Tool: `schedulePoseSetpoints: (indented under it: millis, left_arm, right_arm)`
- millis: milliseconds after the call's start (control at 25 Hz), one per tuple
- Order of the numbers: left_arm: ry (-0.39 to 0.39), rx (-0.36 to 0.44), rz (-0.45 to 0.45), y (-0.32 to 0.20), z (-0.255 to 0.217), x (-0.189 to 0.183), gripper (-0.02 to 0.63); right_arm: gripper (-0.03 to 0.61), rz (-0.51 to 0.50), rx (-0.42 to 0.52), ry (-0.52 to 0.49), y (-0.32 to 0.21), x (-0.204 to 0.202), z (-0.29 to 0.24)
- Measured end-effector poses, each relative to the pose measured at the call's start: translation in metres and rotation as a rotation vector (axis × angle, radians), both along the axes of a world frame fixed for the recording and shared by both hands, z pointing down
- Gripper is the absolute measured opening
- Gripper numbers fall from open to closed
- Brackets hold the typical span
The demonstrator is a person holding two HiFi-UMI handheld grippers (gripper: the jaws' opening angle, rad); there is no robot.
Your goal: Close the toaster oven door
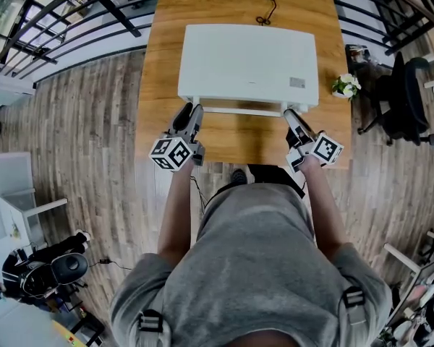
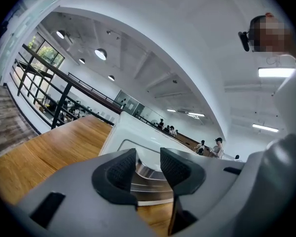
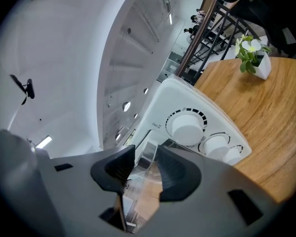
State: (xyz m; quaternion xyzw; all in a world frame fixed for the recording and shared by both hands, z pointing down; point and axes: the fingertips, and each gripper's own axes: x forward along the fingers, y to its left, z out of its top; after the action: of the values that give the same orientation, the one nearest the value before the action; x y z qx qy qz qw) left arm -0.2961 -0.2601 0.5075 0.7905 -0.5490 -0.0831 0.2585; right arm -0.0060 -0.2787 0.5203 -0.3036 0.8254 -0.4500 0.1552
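toaster oven (image 1: 249, 63) at 12 o'clock on bench (image 1: 163, 63). left gripper (image 1: 190, 110) and right gripper (image 1: 290, 115) fingers narrow, pinching door handle (image 1: 239, 110) ends. door looks nearly up; final seating unclear.

This is a large open-plan office hall, seen from a raised floor. A wood-plank floor (image 1: 87, 136) surrounds the wooden table (image 1: 239, 139). A black metal railing (image 1: 72, 20) borders the floor beyond the table's far left, and a black office chair (image 1: 409, 100) stands to its right. Beyond the table, a high white ceiling carries round lights (image 2: 100, 54), and people (image 2: 218, 144) stand far off.
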Motion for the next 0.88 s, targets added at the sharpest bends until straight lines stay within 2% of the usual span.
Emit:
schedulePoseSetpoints:
  millis: [320,480,520,600,640,880]
  left_arm:
    - [-0.077,-0.007,0.016,0.038,0.001,0.008,0.160]
    - [-0.087,-0.002,0.040,0.058,0.001,0.019,0.160]
    - [-0.093,-0.001,0.046,0.063,0.002,0.021,0.160]
    - [-0.102,-0.008,0.055,0.073,0.005,0.026,0.158]
    - [-0.105,-0.013,0.062,0.079,0.006,0.028,0.155]
    - [-0.141,-0.016,0.108,0.111,0.012,0.037,0.065]
  right_arm:
    - [0.137,-0.017,0.021,0.024,0.038,-0.003,0.001]
    - [0.120,0.022,-0.043,0.129,0.063,0.008,0.028]
    - [0.107,0.028,-0.035,0.149,0.067,0.009,0.030]
    - [0.023,0.043,-0.008,0.161,0.076,0.010,0.028]
    - [0.005,0.049,0.002,0.164,0.080,0.010,0.027]
    - [0.005,0.041,0.072,0.289,0.099,0.015,0.031]
